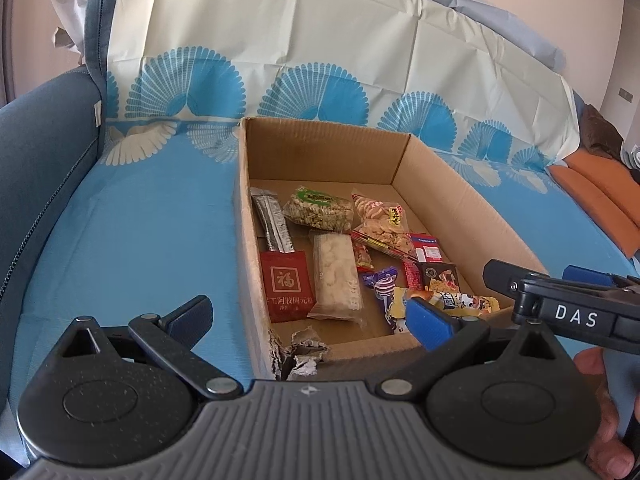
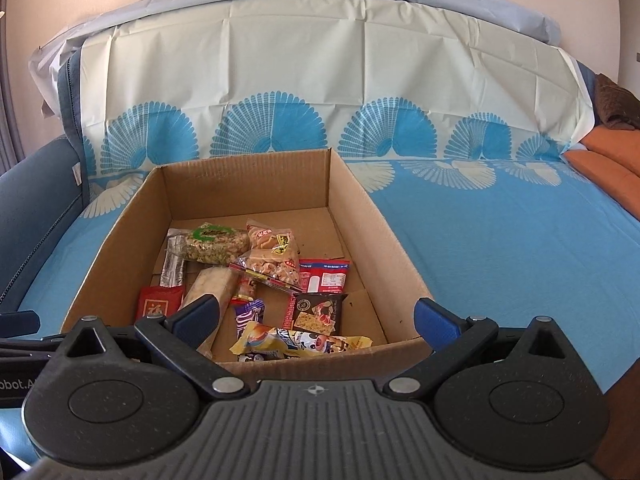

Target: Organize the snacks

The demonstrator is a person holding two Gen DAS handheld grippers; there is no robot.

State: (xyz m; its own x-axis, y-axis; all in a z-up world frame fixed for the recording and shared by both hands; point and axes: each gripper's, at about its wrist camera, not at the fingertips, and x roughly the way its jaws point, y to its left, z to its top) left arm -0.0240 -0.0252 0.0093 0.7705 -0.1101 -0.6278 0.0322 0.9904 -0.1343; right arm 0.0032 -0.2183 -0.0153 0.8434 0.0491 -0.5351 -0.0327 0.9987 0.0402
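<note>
An open cardboard box [image 1: 440,188] [image 2: 360,208] sits on a cloth-covered sofa and holds several snack packets. Among them are a red packet [image 1: 286,286] [image 2: 158,306], a pale rice bar [image 1: 336,276], a green-labelled nut bar [image 1: 320,208], a peanut bag [image 1: 384,224] and a yellow packet [image 1: 460,304] [image 2: 300,342]. My left gripper [image 1: 310,320] hangs open over the box's near left corner, with nothing held. My right gripper [image 2: 318,318] [image 1: 544,276] is open above the near wall, also holding nothing.
The blue fan-patterned cloth [image 1: 132,240] covers the seat and backrest. A dark blue armrest [image 1: 36,168] rises at the left and orange cushions [image 2: 608,164] lie at the right. The box's near left corner is torn [image 1: 300,354]. A person's hand [image 1: 608,420] holds the right gripper.
</note>
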